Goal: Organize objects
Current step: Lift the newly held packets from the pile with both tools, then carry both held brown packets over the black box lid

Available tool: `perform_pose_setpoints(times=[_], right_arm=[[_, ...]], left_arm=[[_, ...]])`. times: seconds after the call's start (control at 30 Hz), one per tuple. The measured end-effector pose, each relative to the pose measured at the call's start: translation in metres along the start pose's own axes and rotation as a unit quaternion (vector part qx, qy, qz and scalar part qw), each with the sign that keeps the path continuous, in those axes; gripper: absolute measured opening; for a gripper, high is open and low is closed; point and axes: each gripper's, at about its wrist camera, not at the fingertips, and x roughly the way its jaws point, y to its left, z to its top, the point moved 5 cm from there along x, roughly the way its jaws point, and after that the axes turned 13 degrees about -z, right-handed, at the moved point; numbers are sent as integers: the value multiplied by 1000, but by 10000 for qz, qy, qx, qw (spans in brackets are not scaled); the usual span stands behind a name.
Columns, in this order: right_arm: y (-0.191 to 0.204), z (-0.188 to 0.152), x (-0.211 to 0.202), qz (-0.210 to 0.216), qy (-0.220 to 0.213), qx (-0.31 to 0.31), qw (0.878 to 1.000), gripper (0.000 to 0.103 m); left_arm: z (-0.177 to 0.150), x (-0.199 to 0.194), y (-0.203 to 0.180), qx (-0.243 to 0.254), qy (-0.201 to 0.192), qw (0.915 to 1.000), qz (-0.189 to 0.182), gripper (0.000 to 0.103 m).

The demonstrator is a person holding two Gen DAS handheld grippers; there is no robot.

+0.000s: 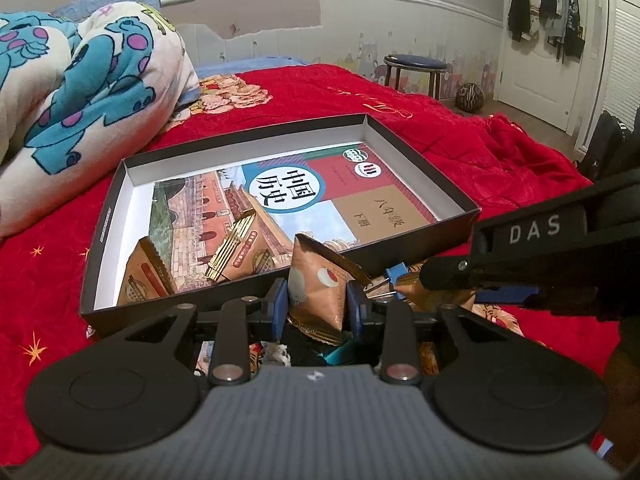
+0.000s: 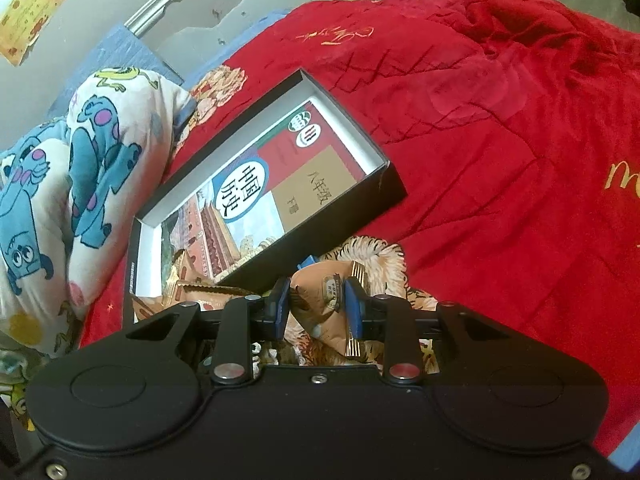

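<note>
Snack packets of crinkly orange-brown foil, one (image 1: pixel 318 292) pinched in the left gripper (image 1: pixel 318 306), another (image 2: pixel 320 308) in the right gripper (image 2: pixel 318 308), look light and crushable, best held mid-body above the shallow black cardboard box (image 1: pixel 420 172).

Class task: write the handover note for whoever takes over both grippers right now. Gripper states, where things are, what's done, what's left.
Left gripper: shut on a snack packet, just short of the black box.
Right gripper: shut on another snack packet, also outside the box.
Done: history textbook lies flat in the box, two snack packets on it.
Left: drop both held packets in.
</note>
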Motion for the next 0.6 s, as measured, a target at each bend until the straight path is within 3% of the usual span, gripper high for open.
perform_pose_setpoints(times=[0.6], right_arm=[[1,10,-22,201,-395,0,9990,28]], left_arm=[[9,-17,0,-102,-428,9989,-189,35]])
